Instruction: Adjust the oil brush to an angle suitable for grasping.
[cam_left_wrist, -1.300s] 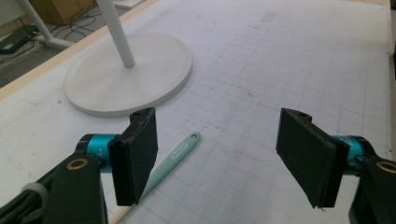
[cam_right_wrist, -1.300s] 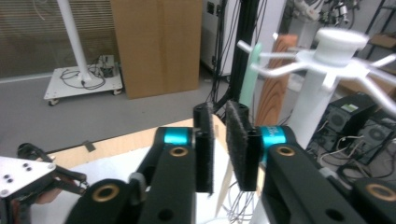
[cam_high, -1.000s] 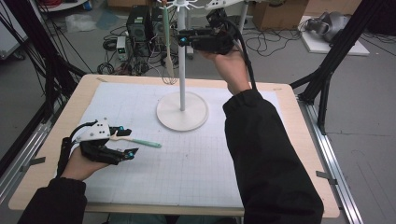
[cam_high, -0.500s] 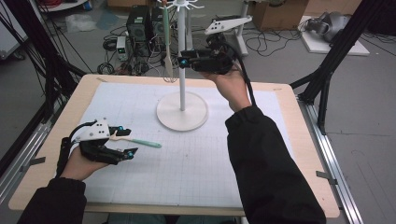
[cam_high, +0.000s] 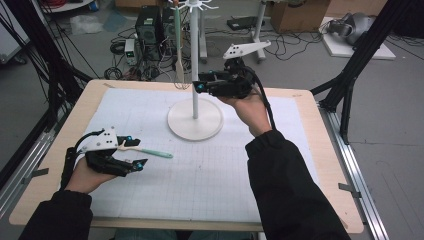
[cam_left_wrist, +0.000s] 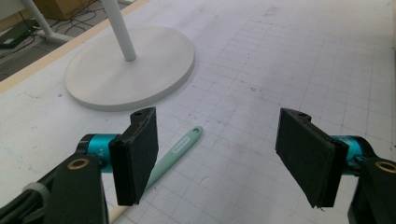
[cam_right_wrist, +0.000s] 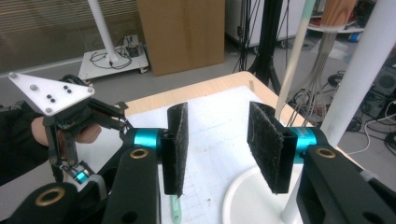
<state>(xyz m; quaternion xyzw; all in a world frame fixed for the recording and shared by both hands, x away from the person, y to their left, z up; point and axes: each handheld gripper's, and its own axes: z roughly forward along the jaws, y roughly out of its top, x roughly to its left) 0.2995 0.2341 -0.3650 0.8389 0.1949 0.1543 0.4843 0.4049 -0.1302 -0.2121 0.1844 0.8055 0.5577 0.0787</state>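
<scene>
A white stand with a round base and a tall pole rises at the back middle of the table. From its top hooks hangs a green-handled whisk. A mint-handled utensil lies flat on the gridded mat; its handle runs beside one jaw of my left gripper. That gripper stands open low over the mat with nothing held. My right gripper is raised next to the pole, open and empty. Past its jaws hang the whisk wires, with the pole to their right.
The white gridded mat covers most of the wooden table. Black frame struts stand at both sides. Cables, boxes and equipment lie on the floor behind the table. The other hand with its gripper shows farther off.
My right gripper has come down from near the top of the stand and drawn back toward the person. The left gripper and the mint-handled utensil have stayed put.
</scene>
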